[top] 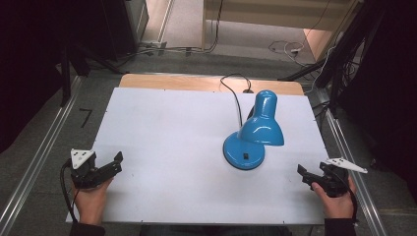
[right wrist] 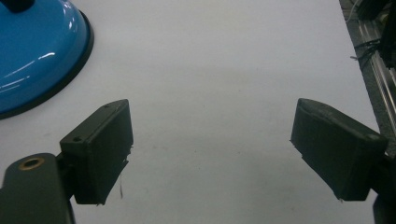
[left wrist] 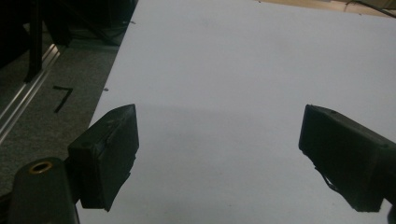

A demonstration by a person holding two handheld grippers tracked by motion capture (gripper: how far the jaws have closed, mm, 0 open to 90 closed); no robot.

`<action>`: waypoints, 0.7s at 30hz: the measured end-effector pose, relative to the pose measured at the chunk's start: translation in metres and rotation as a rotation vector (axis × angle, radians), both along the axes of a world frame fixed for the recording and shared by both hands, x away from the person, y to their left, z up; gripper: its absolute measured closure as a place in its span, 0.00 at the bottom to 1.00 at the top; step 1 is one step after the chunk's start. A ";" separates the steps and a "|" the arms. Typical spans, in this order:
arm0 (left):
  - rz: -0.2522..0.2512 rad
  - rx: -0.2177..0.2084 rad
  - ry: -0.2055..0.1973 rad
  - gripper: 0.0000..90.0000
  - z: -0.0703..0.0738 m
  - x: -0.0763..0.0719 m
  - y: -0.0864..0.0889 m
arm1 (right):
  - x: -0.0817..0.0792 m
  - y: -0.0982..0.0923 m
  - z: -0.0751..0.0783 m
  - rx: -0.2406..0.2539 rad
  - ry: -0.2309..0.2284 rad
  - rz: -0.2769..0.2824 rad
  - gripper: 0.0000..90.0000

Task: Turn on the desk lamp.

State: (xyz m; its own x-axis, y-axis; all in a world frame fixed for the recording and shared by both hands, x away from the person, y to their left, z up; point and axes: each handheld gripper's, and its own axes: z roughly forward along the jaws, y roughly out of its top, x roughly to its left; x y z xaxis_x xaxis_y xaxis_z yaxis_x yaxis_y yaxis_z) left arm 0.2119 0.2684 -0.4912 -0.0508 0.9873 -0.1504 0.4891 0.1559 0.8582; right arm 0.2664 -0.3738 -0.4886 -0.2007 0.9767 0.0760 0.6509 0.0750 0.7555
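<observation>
White tabletop (top: 162, 147) over grey carpet (top: 44, 142) bears a blue lamp (top: 255, 132); both grippers' fingers spread, empty.

Lighting: dim, room corners near black; table (top: 162, 128) evenly lit; soft glare on lamp (top: 259, 129); slight blur throughout.

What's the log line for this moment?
left gripper: open, empty | right gripper: open, empty | lamp: upright on table, untouched, nearer right gripper

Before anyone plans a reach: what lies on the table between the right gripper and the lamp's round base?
Nothing: in the high view, bare white table separates the right gripper from the blue lamp base.
</observation>
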 end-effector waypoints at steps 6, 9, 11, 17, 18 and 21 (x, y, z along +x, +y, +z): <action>-0.011 -0.003 0.006 0.14 -0.001 0.002 -0.001 | 0.001 0.001 -0.001 0.000 0.006 0.001 0.13; -0.014 -0.001 0.009 0.14 -0.001 0.002 -0.001 | 0.001 0.002 -0.001 0.001 -0.001 0.004 0.13; -0.013 -0.003 0.006 0.14 -0.001 0.002 -0.001 | 0.001 0.004 0.000 0.004 0.002 0.004 0.13; -0.015 -0.002 0.009 0.14 -0.001 0.001 -0.002 | 0.001 0.006 0.001 0.010 -0.006 0.013 0.13; -0.016 -0.002 0.009 0.14 -0.001 0.001 -0.002 | 0.001 0.006 0.001 0.012 -0.005 0.015 0.13; -0.019 -0.003 0.009 0.14 -0.001 0.002 -0.002 | 0.001 0.006 0.001 0.011 -0.006 0.023 0.13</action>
State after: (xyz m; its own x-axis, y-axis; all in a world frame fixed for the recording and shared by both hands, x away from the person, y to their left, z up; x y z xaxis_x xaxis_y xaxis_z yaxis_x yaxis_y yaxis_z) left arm 0.2137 0.2663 -0.4920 -0.0333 0.9877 -0.1525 0.5001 0.1486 0.8531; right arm 0.2673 -0.3675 -0.4879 -0.2237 0.9709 0.0855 0.6447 0.0816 0.7601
